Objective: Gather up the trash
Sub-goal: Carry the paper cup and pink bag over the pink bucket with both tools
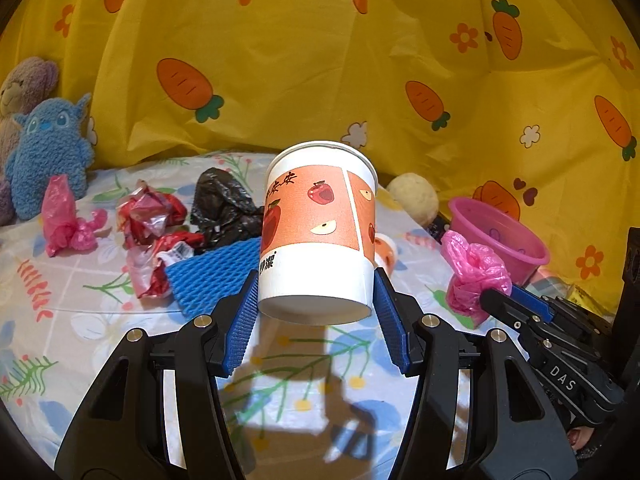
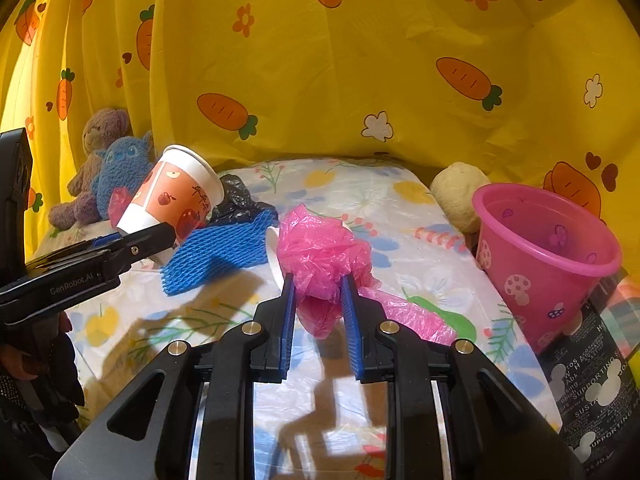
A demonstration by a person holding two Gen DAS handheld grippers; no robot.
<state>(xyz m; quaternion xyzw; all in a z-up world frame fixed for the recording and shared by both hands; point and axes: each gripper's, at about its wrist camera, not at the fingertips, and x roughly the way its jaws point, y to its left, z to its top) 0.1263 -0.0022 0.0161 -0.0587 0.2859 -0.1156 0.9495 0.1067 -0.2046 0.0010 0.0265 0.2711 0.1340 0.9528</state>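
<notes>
My left gripper (image 1: 316, 286) is shut on a paper cup (image 1: 318, 232) with an orange apple print and holds it upright above the table; the cup also shows in the right wrist view (image 2: 172, 200). My right gripper (image 2: 318, 284) is shut on a crumpled pink plastic bag (image 2: 320, 256), lifted off the table; the bag shows in the left wrist view (image 1: 476, 276). A pink bucket (image 2: 548, 252) with mushroom prints stands at the right, open side up. Other trash lies at the back left: a black bag (image 1: 224, 204), red wrappers (image 1: 152, 216), another pink bag (image 1: 64, 220) and blue foam netting (image 1: 212, 276).
The table has a floral cover (image 1: 304, 376) and a yellow carrot-print curtain (image 1: 320, 60) behind. Plush toys (image 1: 44, 152) sit at the back left. A cream plush ball (image 2: 460, 192) lies beside the bucket. A small white cup (image 2: 274, 252) lies behind the pink bag.
</notes>
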